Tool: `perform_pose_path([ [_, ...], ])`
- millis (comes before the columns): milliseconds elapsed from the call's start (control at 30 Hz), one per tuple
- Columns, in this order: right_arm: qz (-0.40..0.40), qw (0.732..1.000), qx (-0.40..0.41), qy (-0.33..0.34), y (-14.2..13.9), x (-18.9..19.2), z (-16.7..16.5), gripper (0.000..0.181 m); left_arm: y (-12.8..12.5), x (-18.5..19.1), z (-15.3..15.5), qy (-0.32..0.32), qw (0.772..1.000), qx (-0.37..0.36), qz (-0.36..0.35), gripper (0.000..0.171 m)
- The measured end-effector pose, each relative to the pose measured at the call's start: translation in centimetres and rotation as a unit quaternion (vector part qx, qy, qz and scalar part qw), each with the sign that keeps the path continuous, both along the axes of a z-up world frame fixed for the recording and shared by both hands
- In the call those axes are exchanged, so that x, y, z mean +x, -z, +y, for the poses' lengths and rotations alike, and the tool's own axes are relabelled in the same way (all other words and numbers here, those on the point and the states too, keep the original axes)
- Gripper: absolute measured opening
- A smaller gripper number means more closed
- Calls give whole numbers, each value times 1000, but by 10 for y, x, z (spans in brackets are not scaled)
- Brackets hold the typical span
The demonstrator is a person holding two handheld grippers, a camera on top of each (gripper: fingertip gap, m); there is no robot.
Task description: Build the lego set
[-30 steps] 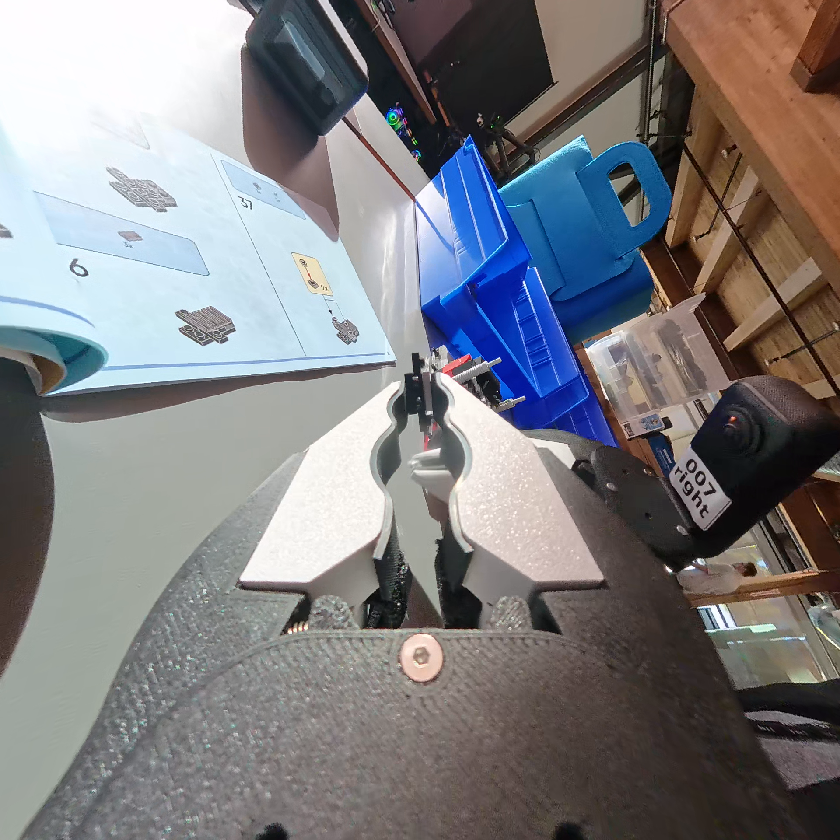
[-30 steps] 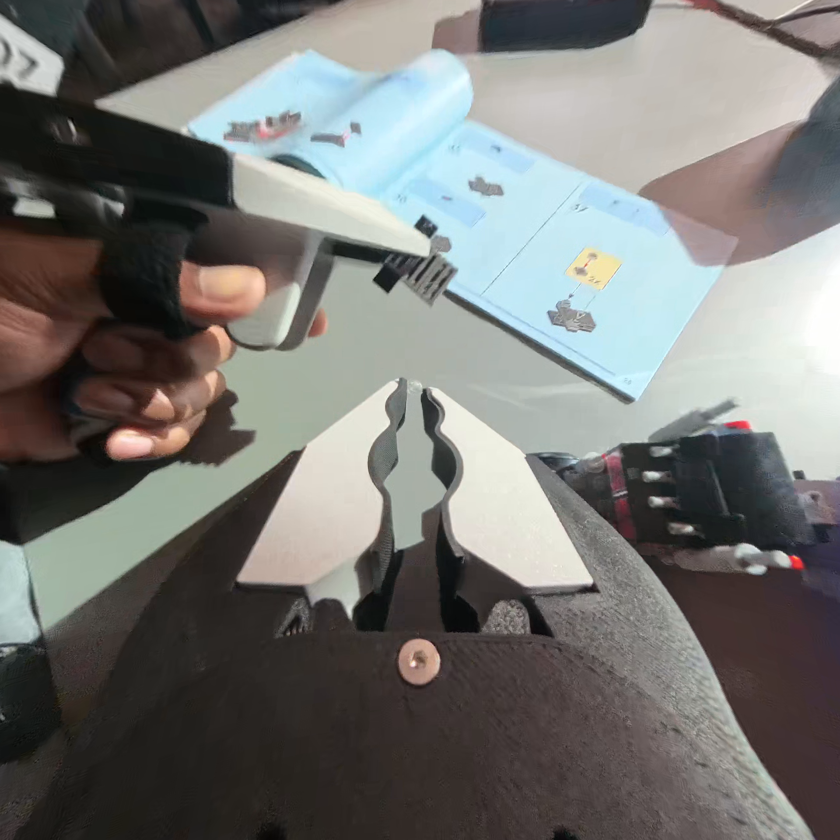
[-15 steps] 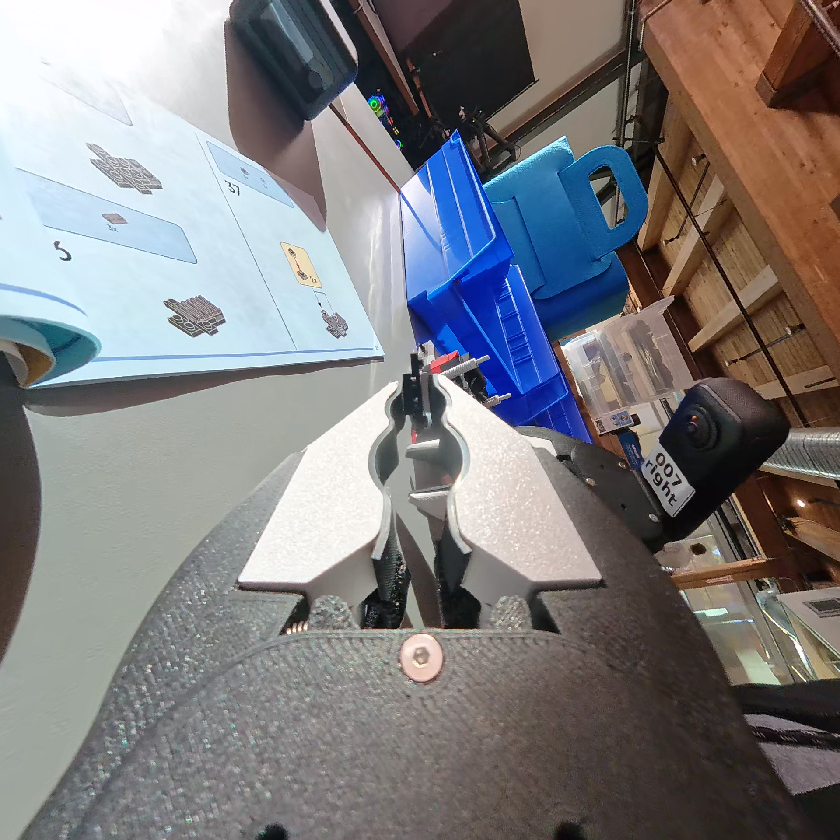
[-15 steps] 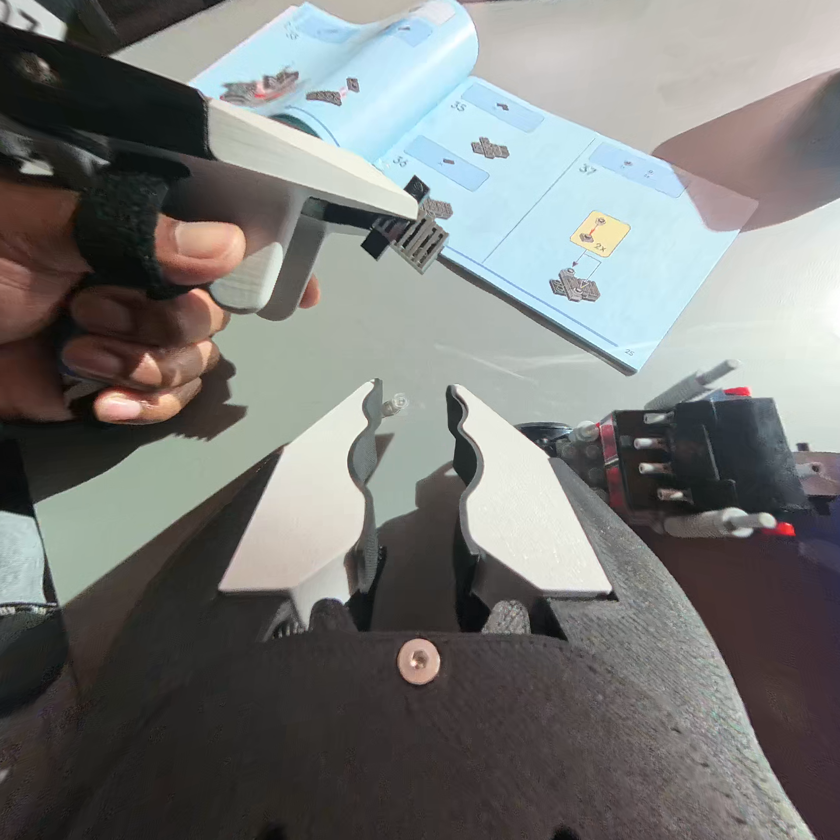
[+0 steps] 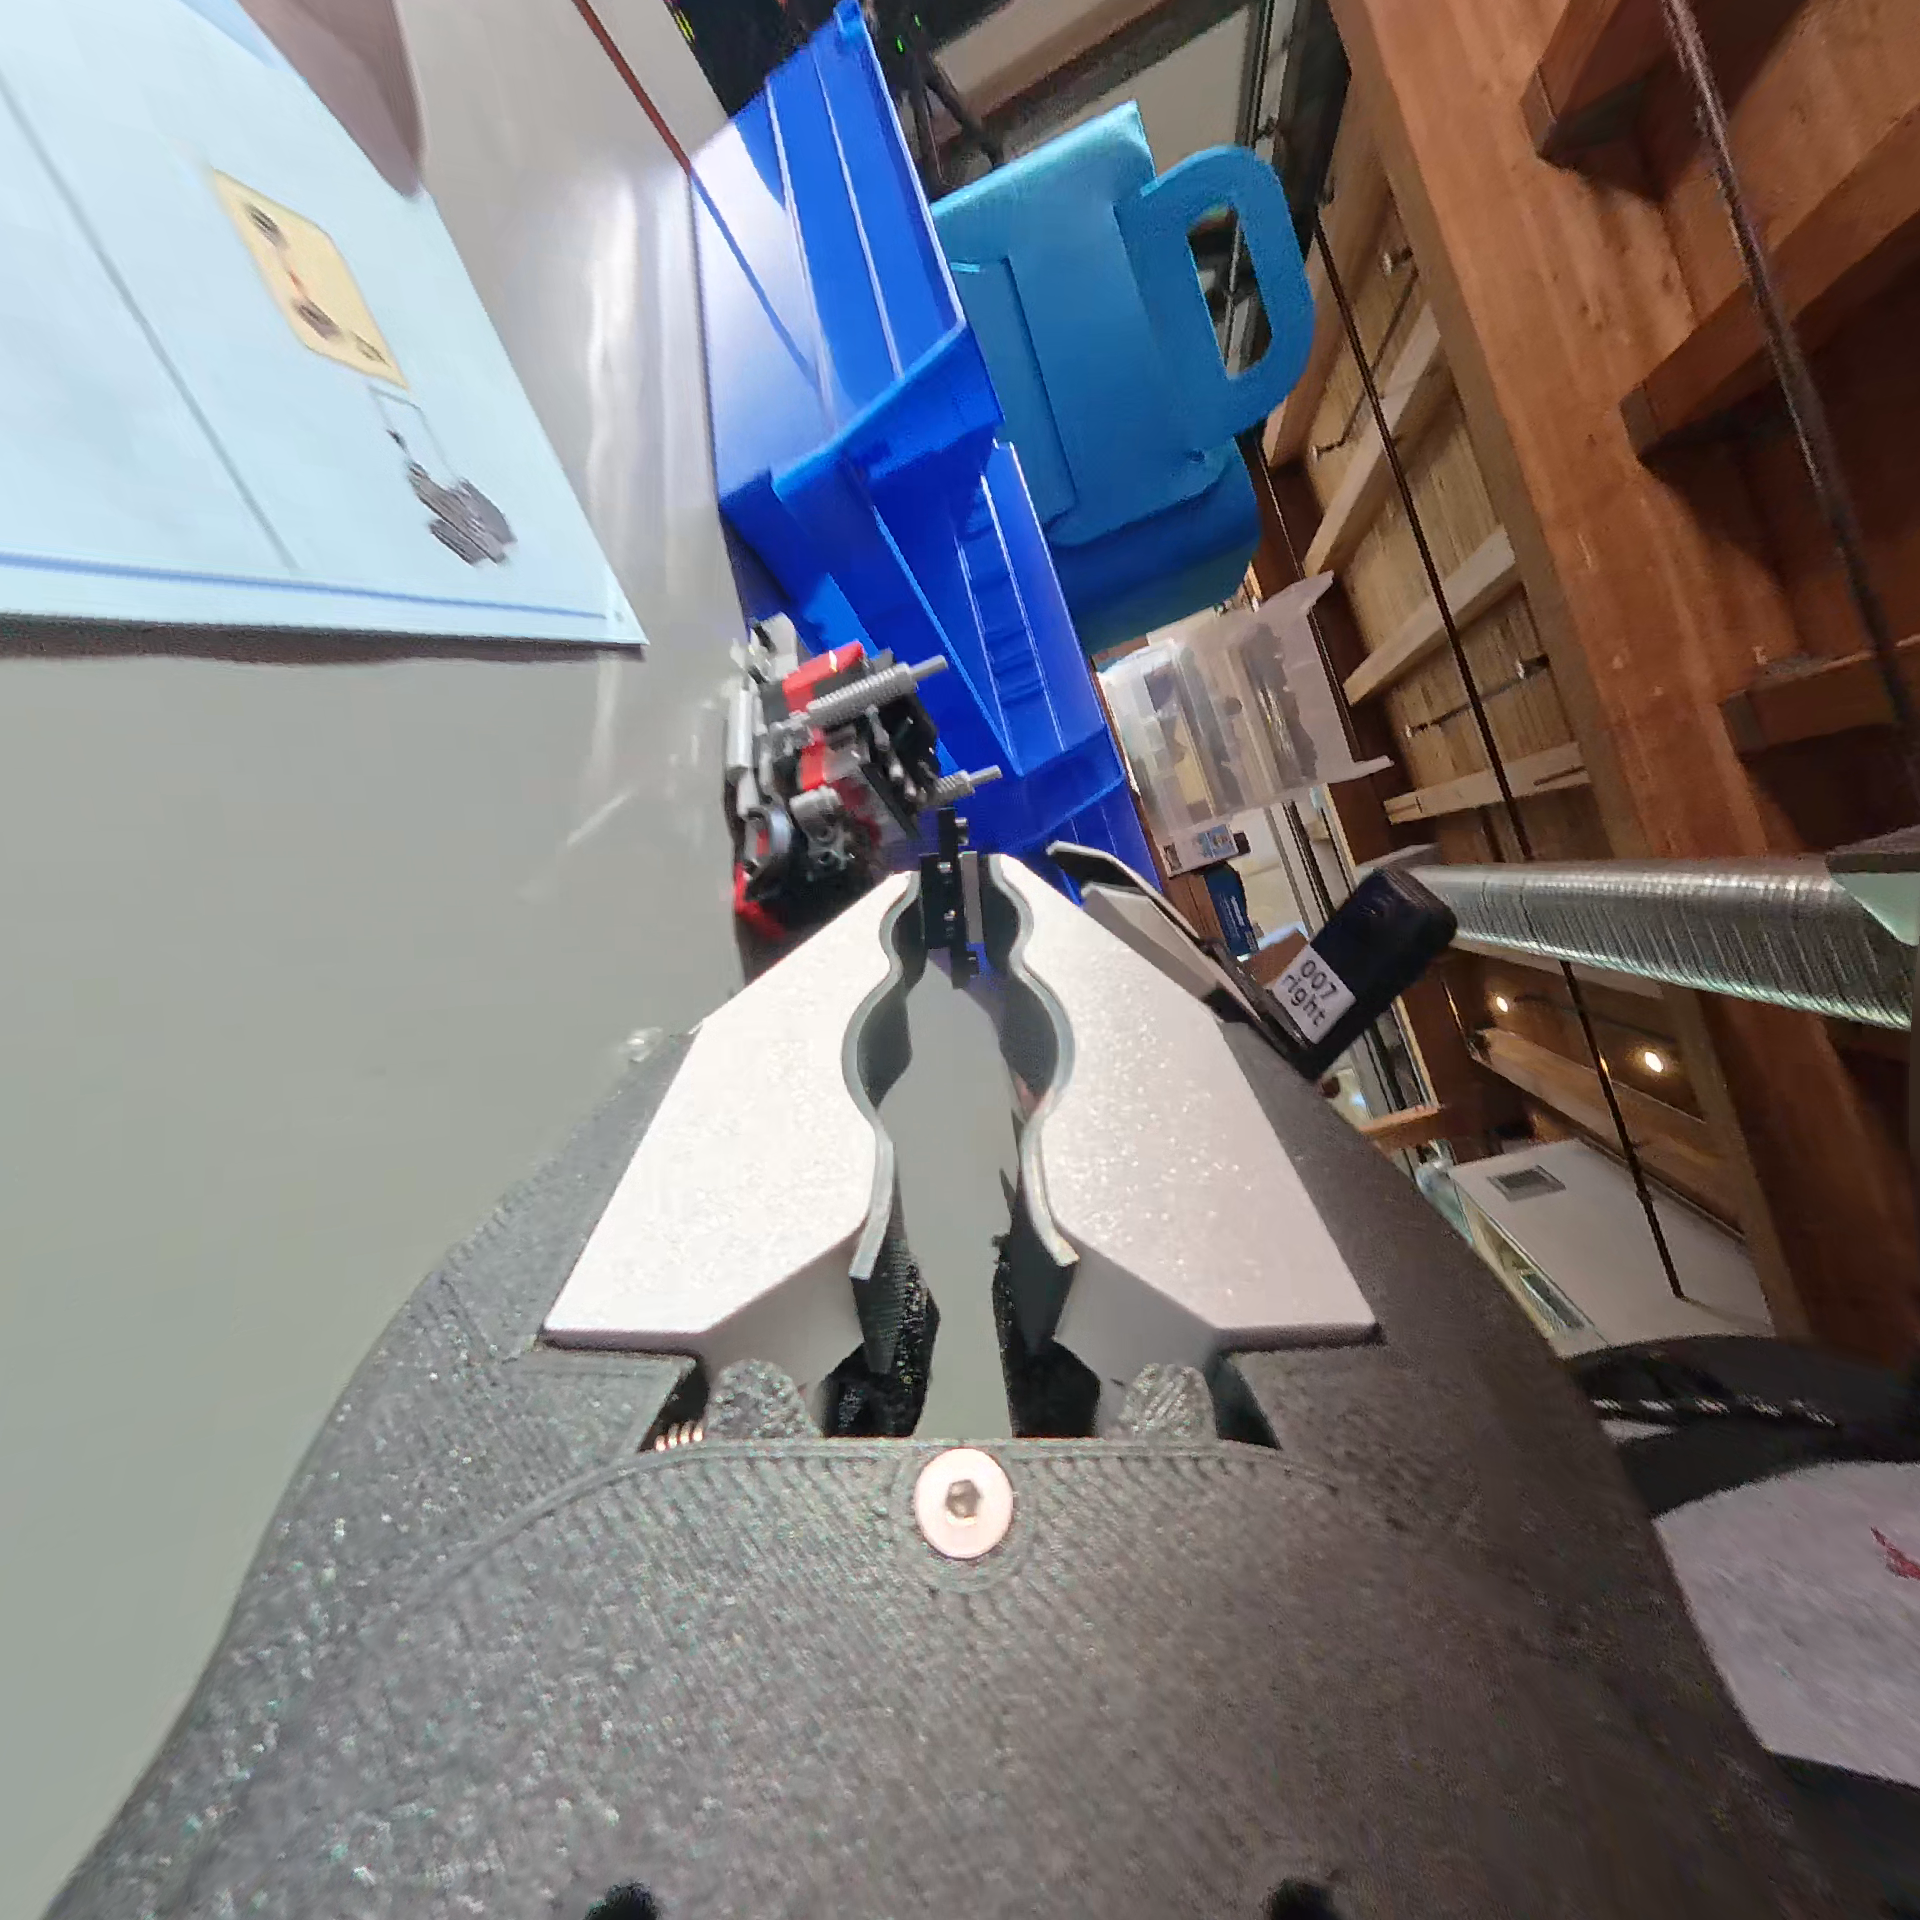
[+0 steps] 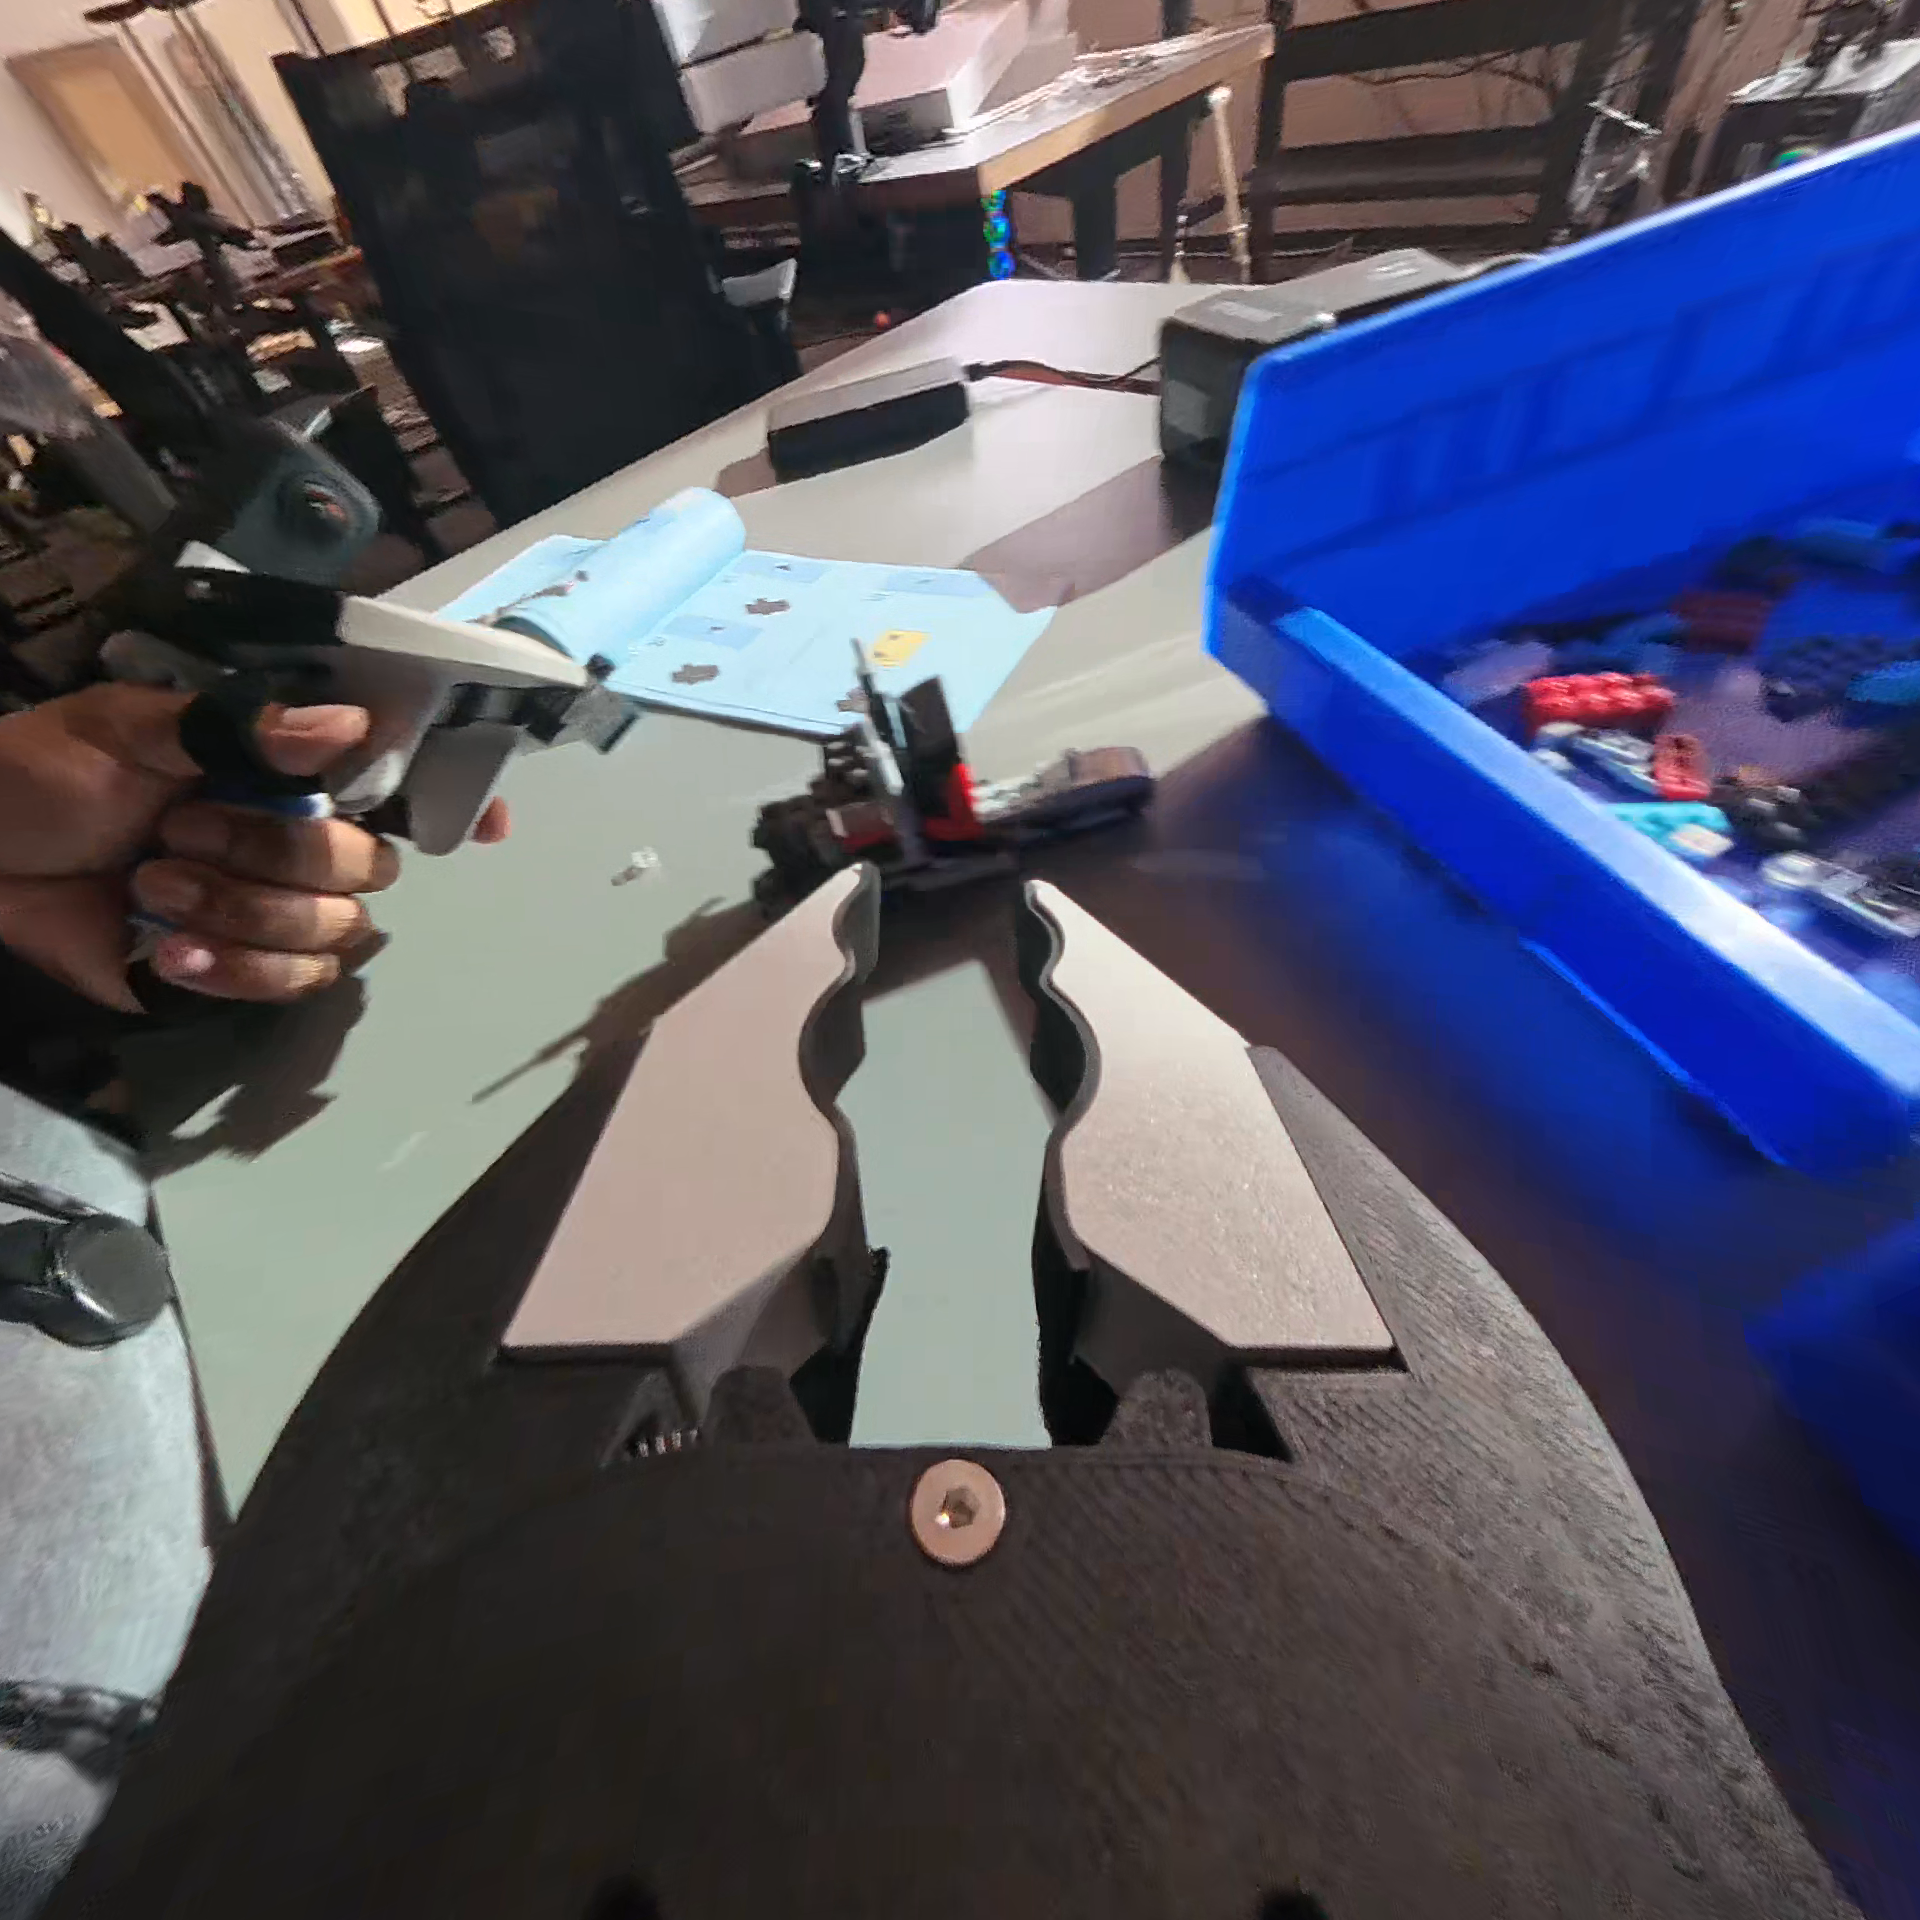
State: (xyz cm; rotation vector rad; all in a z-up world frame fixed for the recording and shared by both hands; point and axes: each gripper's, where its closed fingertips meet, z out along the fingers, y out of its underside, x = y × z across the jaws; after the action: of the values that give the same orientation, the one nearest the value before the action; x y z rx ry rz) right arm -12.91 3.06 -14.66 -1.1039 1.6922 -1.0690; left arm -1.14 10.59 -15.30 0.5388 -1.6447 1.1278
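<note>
My left gripper [image 5: 951, 909] is shut on a small black and grey lego piece [image 5: 948, 899] and holds it above the table. It shows in the right wrist view [image 6: 582, 691], held by a hand, with the piece [image 6: 608, 722] at its tip. The partly built black, red and grey lego model [image 5: 831, 769] lies on the grey table just past it. My right gripper [image 6: 945, 899] is open and empty, with its fingertips just in front of the model [image 6: 914, 800]. A small pale pin [image 6: 636, 864] lies loose on the table left of the model.
The open light-blue instruction booklet [image 6: 779, 644] lies behind the model. A blue bin [image 6: 1507, 862] with several loose bricks stands at the right. Two black boxes [image 6: 868, 416] [image 6: 1216, 384] sit at the table's far edge. A person's hand [image 6: 208, 831] grips the left tool. The tips of one gripper are about 15 centimetres away from the tips of the other. The right gripper is farther from the small pale pin [image 6: 636, 864], some 15 centimetres, than the left, some 6 centimetres.
My right gripper opened and let the small pin drop to the table, then swung right towards the model and bin. My left gripper kept its piece and moved closer to the model.
</note>
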Motion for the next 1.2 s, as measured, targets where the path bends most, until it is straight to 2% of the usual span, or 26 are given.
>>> perform_pose_path([
  [133, 2, 1000, -8, 21, 3, -33, -26, 26, -1, -31, 0, 40, 999, -1, 7, 11],
  [267, -23, 1000, 7, -1, 1, -44, -30, 23, 6, -51, 1, 62, 998, 6, 14, 10],
  [400, -36, 998, 30, -33, -1, -46, -29, 20, 7, -48, -4, 40, 999, 3, -17, 10],
  [667, -45, 993, 105, -33, 5, -47, -39, 16, 15, -48, -9, 37, 998, 27, -32, 10],
  [1200, -17, 992, 117, -46, 14, -43, -36, 11, 20, -46, -11, 40, 998, 44, -8, 10],
])
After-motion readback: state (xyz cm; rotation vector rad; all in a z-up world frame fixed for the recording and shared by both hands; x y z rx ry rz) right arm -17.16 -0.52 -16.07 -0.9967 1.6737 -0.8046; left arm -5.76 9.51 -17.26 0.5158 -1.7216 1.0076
